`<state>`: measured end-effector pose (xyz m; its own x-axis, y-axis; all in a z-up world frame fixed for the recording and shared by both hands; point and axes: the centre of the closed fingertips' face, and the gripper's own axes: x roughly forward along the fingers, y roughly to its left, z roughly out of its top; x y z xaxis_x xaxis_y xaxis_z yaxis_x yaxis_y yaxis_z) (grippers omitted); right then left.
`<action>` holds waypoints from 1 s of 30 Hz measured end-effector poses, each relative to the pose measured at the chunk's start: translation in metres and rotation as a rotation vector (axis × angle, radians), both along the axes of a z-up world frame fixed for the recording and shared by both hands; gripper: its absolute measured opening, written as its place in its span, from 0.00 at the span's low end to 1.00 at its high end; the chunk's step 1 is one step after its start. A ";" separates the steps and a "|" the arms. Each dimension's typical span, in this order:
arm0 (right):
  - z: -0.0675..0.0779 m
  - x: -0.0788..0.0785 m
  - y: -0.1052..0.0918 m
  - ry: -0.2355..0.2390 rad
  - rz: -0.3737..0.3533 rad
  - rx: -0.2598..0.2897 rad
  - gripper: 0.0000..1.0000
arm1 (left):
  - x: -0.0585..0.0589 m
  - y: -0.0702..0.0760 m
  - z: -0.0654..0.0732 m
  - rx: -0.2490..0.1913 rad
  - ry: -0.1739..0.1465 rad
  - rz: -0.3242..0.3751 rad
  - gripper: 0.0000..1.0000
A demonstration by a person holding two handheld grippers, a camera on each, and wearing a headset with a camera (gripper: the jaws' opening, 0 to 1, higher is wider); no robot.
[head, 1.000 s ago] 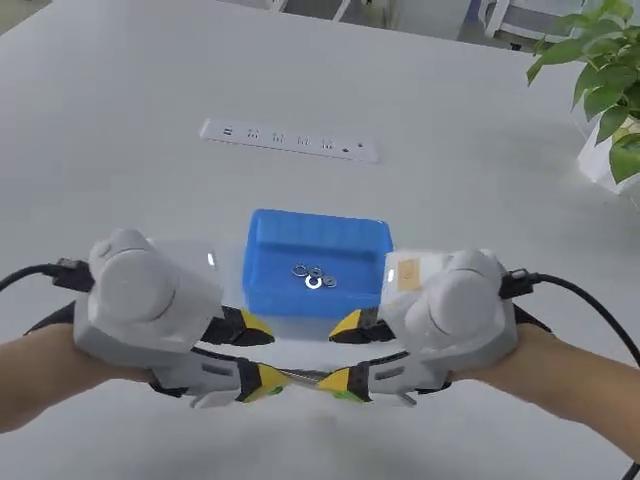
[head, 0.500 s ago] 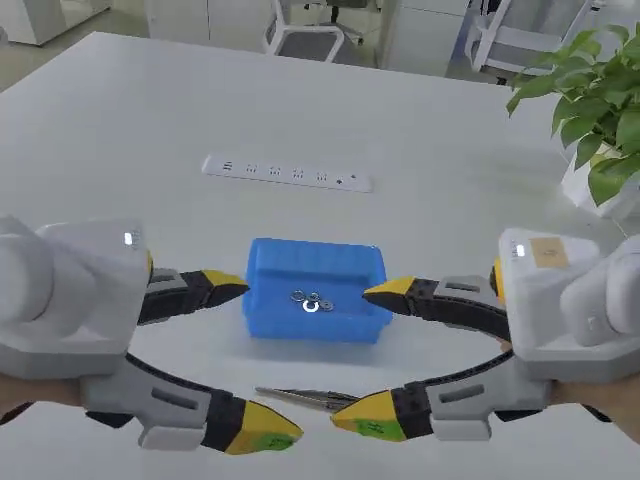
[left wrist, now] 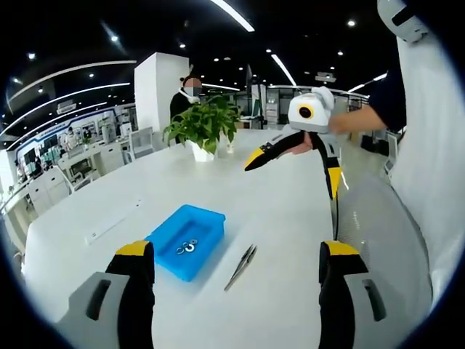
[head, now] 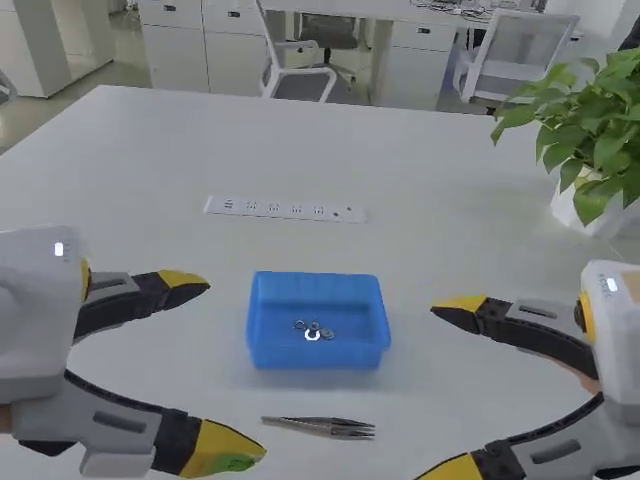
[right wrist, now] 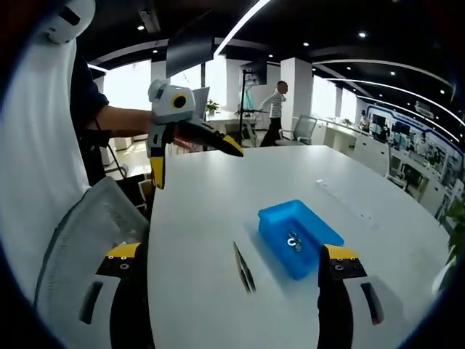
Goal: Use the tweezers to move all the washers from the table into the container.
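A: Since a second ago the left hand-held gripper (head: 222,372) and the right hand-held gripper (head: 442,388) have swung apart. They were nearly tip to tip in front of the box. Now they are well apart, one at each side of the head view.

B: Jaws?

A: Both spread wide, nothing between them.

B: Task things?

A: Small metal ring washers (head: 313,330) are bunched mid-floor inside the blue rectangular plastic container (head: 318,290). Slim metal tweezers (head: 320,426) lie flat on the white worktop (head: 150,150), just in front of the container's near wall. They are not touching it and run roughly parallel to it. They sit in the gap between the two grippers, apart from both.

B: Edges, free room?

A: There is bare worktop left and right of the container, and a bare band behind it up to the long white power strip (head: 285,209). The strip lies parallel to the container's far wall. A green leafy potted plant (head: 585,140) stands near the worktop's right edge, well apart from everything. The worktop's far edge lies beyond the strip, with office chairs (head: 300,65) behind it.
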<state>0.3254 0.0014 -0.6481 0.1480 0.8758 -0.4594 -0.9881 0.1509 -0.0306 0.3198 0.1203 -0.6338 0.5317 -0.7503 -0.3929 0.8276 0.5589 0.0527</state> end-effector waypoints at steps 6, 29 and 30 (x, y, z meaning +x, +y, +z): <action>0.002 -0.001 -0.009 0.001 -0.030 0.001 1.00 | -0.005 0.002 0.008 0.008 -0.024 0.018 1.00; 0.006 0.002 -0.004 0.013 -0.037 0.016 1.00 | -0.021 -0.013 -0.012 0.036 -0.022 0.009 0.99; 0.005 0.002 -0.003 0.008 -0.039 0.014 1.00 | -0.021 -0.015 -0.009 0.016 -0.012 0.008 0.99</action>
